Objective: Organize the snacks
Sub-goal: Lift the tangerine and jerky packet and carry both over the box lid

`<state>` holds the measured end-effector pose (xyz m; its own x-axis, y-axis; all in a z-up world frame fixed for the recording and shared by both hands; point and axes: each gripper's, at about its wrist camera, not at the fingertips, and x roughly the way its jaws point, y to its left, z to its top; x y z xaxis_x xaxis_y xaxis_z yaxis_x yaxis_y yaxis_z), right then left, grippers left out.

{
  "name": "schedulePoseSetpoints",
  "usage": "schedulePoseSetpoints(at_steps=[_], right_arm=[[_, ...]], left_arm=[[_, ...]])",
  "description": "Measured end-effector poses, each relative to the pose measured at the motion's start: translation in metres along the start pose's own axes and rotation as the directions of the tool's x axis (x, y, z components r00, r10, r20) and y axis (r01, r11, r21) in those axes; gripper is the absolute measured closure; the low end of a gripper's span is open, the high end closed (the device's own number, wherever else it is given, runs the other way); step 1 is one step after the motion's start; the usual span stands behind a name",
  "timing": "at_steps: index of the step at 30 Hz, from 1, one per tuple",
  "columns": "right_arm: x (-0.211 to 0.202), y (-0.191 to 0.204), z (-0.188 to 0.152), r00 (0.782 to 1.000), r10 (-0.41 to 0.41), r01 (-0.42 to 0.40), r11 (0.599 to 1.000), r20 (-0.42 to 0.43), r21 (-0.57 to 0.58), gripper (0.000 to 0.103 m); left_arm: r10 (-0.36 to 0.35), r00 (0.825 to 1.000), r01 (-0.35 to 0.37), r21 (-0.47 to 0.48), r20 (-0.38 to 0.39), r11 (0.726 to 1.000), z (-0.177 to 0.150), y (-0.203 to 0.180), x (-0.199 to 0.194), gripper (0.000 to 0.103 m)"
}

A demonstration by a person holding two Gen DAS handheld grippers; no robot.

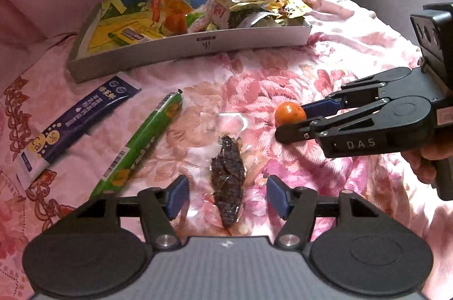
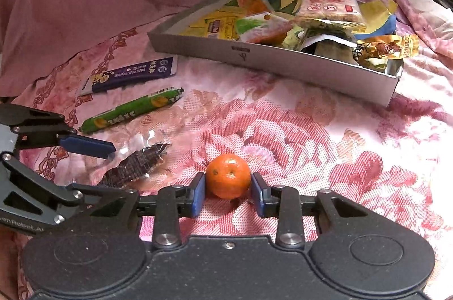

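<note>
Two hand-held grippers work over the bed: my right hand-held gripper (image 2: 228,192) clasps the mandarin (image 2: 228,176); my left hand-held gripper (image 1: 228,196), released, straddles the dark clear-wrapped snack (image 1: 228,184). I should clench squarely mid-packet, then lift toward the box (image 1: 198,45) at the bed's far edge.

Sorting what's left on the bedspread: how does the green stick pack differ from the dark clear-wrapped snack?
The green stick pack is long, slim and opaque with printed labels; the dark clear-wrapped snack is shorter, lumpier, its contents visible. The snack lies between the open left gripper's fingers; the stick lies outside them. Both rest outside the box.
</note>
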<state>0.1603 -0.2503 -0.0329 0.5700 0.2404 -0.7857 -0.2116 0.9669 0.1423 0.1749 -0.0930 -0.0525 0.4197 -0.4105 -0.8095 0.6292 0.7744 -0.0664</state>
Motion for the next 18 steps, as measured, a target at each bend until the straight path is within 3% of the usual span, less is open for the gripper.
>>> schedulePoseSetpoints(at_steps=[7,13,18], right_arm=[[-0.002,-0.006,0.002,1.0,0.015,-0.015,0.999,-0.01,0.039,0.062],[-0.001,-0.004,0.002,1.0,0.015,-0.015,0.999,-0.009,0.037,0.059],[-0.001,0.002,0.001,1.0,-0.016,0.016,1.0,0.0,-0.003,0.067]], left_arm=[[0.05,0.998,-0.049,0.042,-0.032,0.998,0.005,-0.012,0.013,0.037],[0.093,0.995,-0.092,0.047,-0.037,0.995,0.006,-0.014,0.013,0.052],[0.13,0.991,-0.127,0.062,-0.033,0.99,0.006,-0.02,0.011,0.054]])
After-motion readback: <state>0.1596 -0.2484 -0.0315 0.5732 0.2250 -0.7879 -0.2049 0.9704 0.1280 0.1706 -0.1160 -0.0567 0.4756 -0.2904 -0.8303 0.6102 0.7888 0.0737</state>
